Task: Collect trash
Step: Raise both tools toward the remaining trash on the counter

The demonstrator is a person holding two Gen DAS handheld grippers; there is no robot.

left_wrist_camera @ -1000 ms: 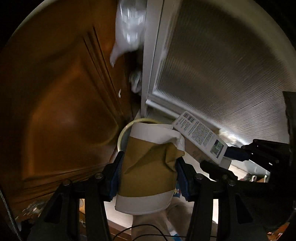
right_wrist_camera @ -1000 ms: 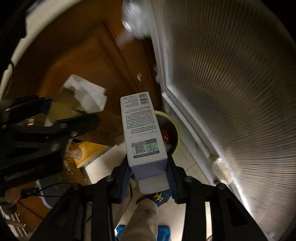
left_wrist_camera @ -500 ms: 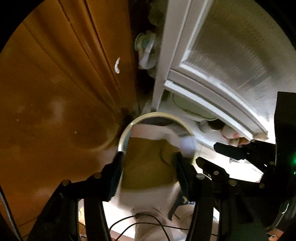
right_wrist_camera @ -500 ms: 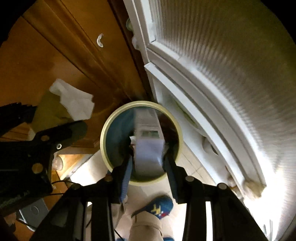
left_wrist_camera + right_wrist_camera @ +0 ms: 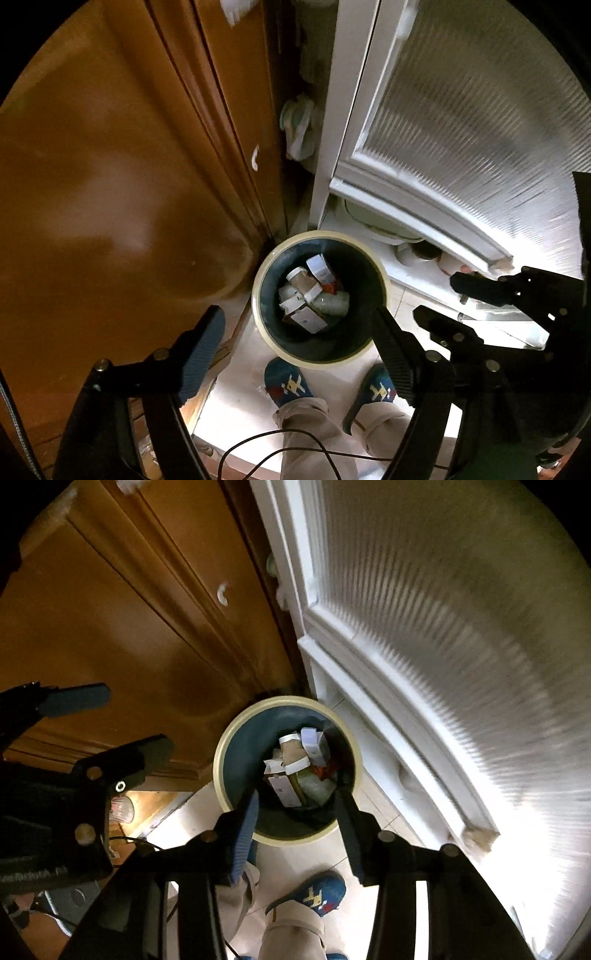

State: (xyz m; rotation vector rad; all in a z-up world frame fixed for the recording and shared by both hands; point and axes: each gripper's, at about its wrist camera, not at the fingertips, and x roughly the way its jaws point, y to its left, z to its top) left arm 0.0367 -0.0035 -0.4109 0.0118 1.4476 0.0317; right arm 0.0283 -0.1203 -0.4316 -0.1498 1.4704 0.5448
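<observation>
Step in hand: both loads looked delivered; the drop into the bin seemed finished, and neither tool carried anything.
Left gripper [image 5: 295,332]: spread wide and empty, its black fingers with blue ribbed pads [image 5: 201,349] framing the bin from above.
Right gripper [image 5: 295,808]: also parted and empty, hanging directly over the bin mouth.
Bin: a round, dark blue plastic waste bin with a cream rim [image 5: 258,280] stood on the pale tiled floor [image 5: 236,391], tucked in the corner where a brown glossy wooden door [image 5: 110,184] met a white-framed door of ribbed frosted glass [image 5: 461,129].
Trash: it lay inside the bin, a crushed brown-and-white paper cup [image 5: 293,755], a white printed cardboard box [image 5: 314,744], another flat carton [image 5: 304,314] and some crinkled clear plastic [image 5: 332,301], loosely heaped near the bottom.
Materials: paper and card looked light and easily dented; the bin wall looked smooth and rigid.
Person: blue patterned slippers [image 5: 288,384] stood just beside the bin.
Next move: probably lifting both tools away and seeking further litter; none was visible on the floor here.
</observation>
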